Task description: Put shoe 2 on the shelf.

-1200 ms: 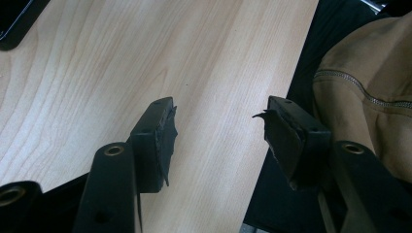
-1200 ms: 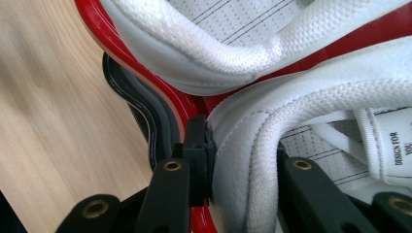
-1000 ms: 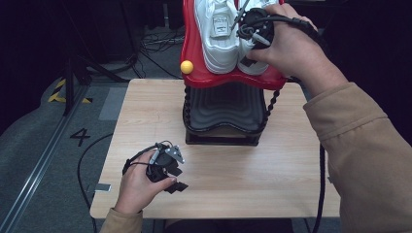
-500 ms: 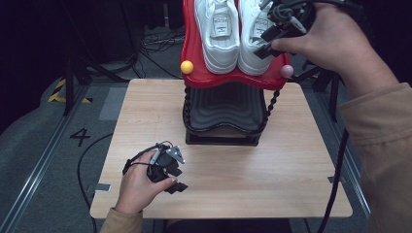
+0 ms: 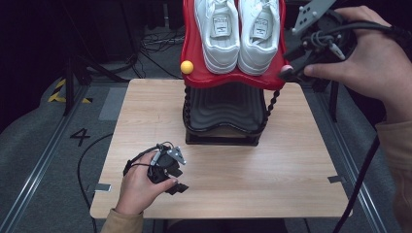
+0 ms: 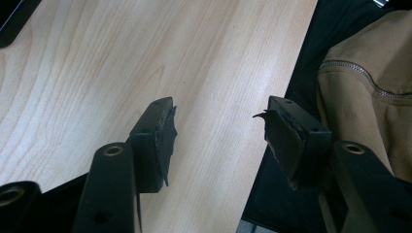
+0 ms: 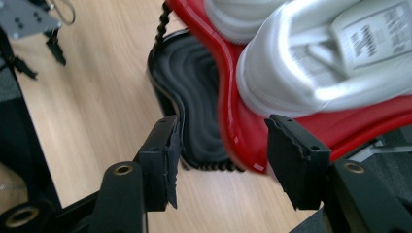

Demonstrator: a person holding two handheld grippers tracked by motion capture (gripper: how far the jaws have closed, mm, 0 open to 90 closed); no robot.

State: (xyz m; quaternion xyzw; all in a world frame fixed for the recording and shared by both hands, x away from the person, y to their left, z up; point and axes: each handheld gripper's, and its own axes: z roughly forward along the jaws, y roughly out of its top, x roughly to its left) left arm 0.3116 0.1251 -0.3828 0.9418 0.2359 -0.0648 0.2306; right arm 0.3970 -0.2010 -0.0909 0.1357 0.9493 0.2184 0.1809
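White shoes point(image 5: 240, 34) on red shelf point(image 5: 194, 58), right gripper point(image 5: 303, 60) just beside, open-jawed

A pair of white sneakers point(image 5: 239, 34) sits side by side on the red top shelf point(image 5: 233, 80) of a small rack, above a black ribbed shelf point(image 5: 223, 109) that rests on the wooden table point(image 5: 272, 165). The right gripper point(image 5: 297, 68) hangs just off the red shelf's right edge, its jaws having just been opening with nothing between them. The left gripper point(image 5: 170, 177) rests low on the table's near left, well apart from the rack
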